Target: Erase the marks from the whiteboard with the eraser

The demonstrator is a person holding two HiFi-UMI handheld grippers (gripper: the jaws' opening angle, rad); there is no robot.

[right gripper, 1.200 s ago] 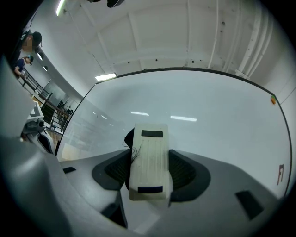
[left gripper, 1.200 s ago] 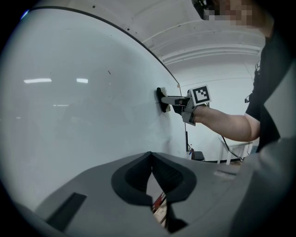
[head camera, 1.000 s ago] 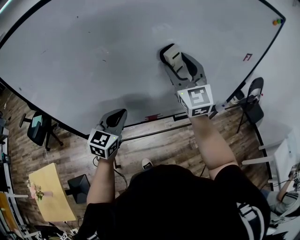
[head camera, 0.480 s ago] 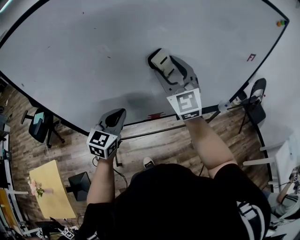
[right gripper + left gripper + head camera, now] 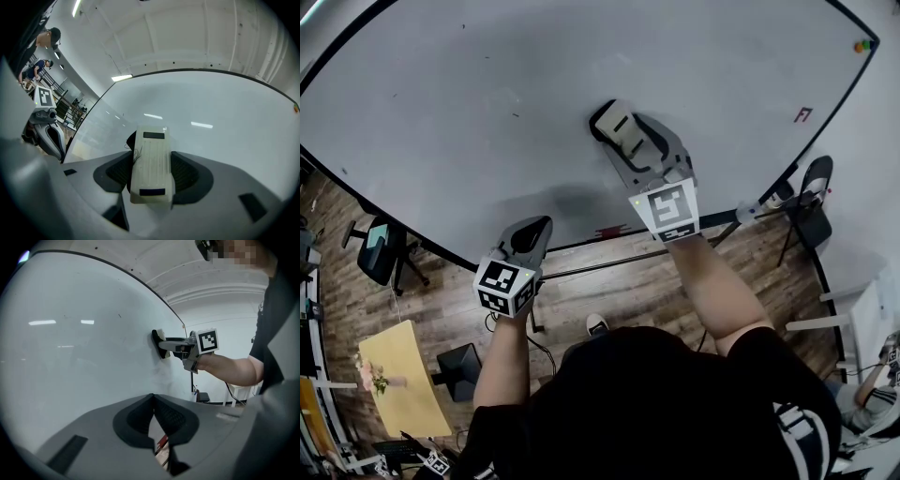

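Currently the right tool [image 5: 622, 131] is clenched on the eraser [image 5: 151, 164], with one jaw on each long side and the eraser's white back facing the tool's camera. The eraser's dark face sits flat on the whiteboard [image 5: 487, 112], around mid-board and nearer the bottom edge than the top. The left tool [image 5: 152, 414] is closed on nothing, jaw tips touching. It hangs by the board's bottom edge, well apart from the eraser; can't tell if it touches the board. Marks on the board: a small red mark [image 5: 803, 114] near the right edge and a few faint dark specks [image 5: 515, 115] left of the eraser. Coloured magnets [image 5: 860, 44] sit at the top right corner. A red item [image 5: 612, 231] lies along the bottom edge; can't tell what it is.
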